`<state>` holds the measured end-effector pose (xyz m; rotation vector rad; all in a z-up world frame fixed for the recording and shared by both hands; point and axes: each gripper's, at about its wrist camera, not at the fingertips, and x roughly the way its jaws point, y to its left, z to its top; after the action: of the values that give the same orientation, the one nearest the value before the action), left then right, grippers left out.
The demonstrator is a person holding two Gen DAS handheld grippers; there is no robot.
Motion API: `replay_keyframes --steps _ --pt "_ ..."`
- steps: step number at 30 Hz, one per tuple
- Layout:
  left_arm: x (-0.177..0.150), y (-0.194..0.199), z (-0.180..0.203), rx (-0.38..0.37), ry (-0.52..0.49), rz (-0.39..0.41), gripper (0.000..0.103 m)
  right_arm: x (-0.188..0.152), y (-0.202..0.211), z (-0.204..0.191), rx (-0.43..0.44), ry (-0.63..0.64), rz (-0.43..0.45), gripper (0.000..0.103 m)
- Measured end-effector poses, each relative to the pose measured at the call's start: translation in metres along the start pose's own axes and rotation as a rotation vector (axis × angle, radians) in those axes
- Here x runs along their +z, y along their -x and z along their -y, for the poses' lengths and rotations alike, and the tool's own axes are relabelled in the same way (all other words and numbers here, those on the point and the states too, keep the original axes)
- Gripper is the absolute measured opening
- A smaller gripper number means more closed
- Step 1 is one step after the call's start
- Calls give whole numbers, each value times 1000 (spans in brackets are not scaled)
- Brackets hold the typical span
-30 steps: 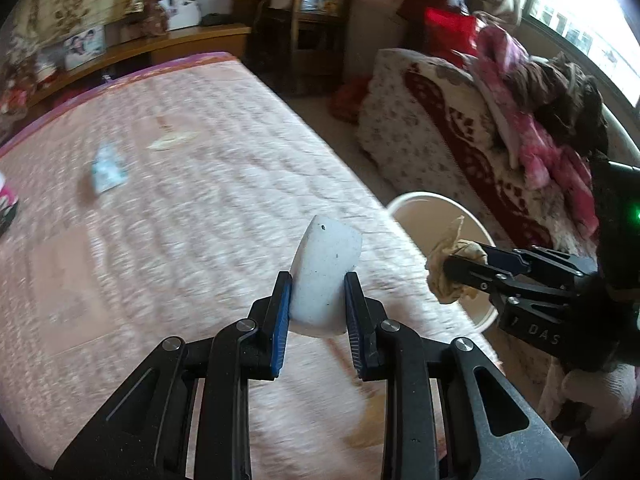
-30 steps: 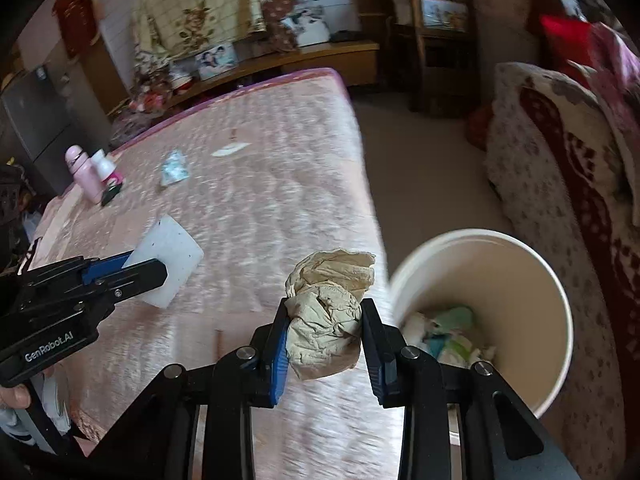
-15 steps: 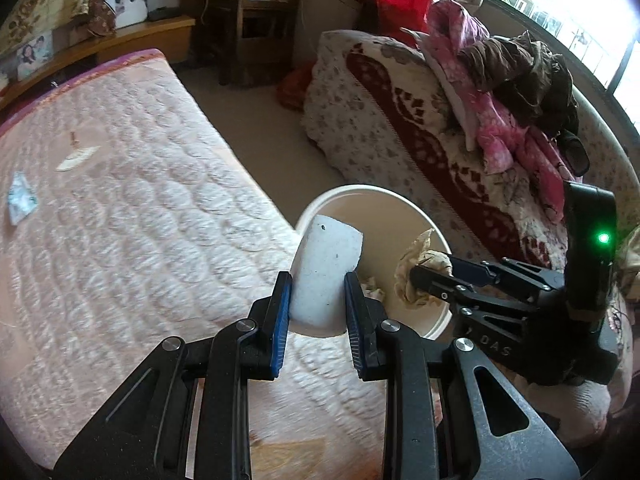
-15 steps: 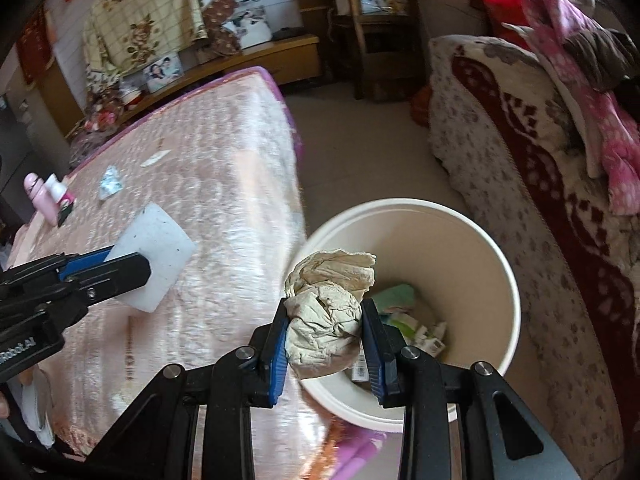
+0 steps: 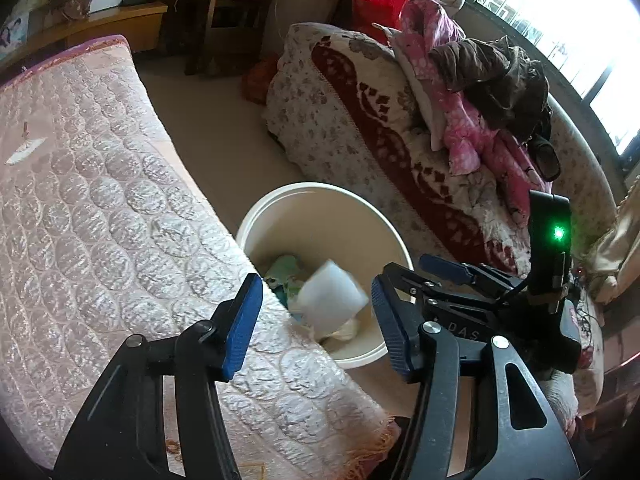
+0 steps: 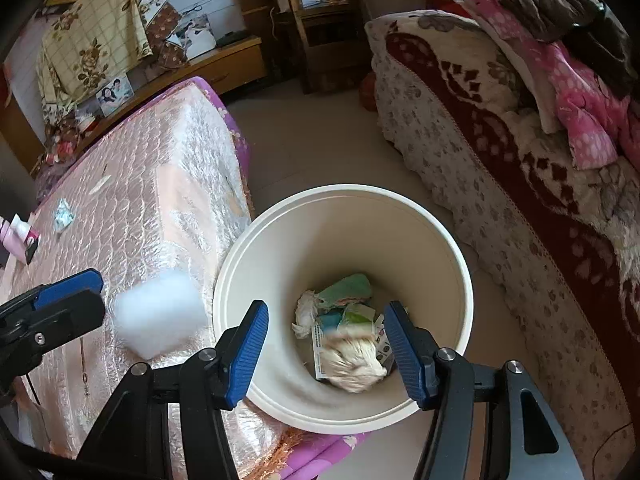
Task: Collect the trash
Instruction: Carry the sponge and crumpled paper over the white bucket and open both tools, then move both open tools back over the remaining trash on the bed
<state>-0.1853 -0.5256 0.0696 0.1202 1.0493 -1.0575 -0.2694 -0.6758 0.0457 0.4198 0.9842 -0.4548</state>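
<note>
A cream waste bin point(image 6: 460, 276) stands on the floor between the mattress and the sofa; it also shows in the left wrist view point(image 5: 256, 224). My left gripper point(image 5: 316, 320) is open, and a white foam piece point(image 5: 332, 300) is blurred in the air just ahead of it, over the bin's edge; the right wrist view shows it point(image 6: 160, 312) beside the bin. My right gripper point(image 6: 326, 344) is open above the bin, and a crumpled beige paper ball point(image 6: 352, 364) lies blurred inside on other trash.
A pink quilted mattress point(image 6: 152, 184) lies left, with a small blue wrapper point(image 6: 63, 214), a white scrap point(image 5: 24, 151) and a pink bottle point(image 6: 16, 236) on it. A floral sofa point(image 6: 500, 184) piled with clothes stands right. Shelves stand at the back.
Both grippers have opened. The white foam piece and the beige paper ball have left the fingers and are falling; the ball is now inside the bin.
</note>
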Motion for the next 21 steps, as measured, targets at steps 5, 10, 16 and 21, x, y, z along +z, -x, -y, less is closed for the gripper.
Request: replay_keyframes --steps 5,10,16,21 --pt "-4 9 -13 39 11 12 55 -1 -1 -4 -1 6 -5 58" --pt "-10 19 -32 110 18 29 55 -3 -2 -17 11 33 -9 58" --pt "-17 32 -60 187 49 48 55 -2 -2 -42 30 70 -10 58" --pt "-23 46 -82 234 74 61 55 0 -2 -68 49 111 -9 59"
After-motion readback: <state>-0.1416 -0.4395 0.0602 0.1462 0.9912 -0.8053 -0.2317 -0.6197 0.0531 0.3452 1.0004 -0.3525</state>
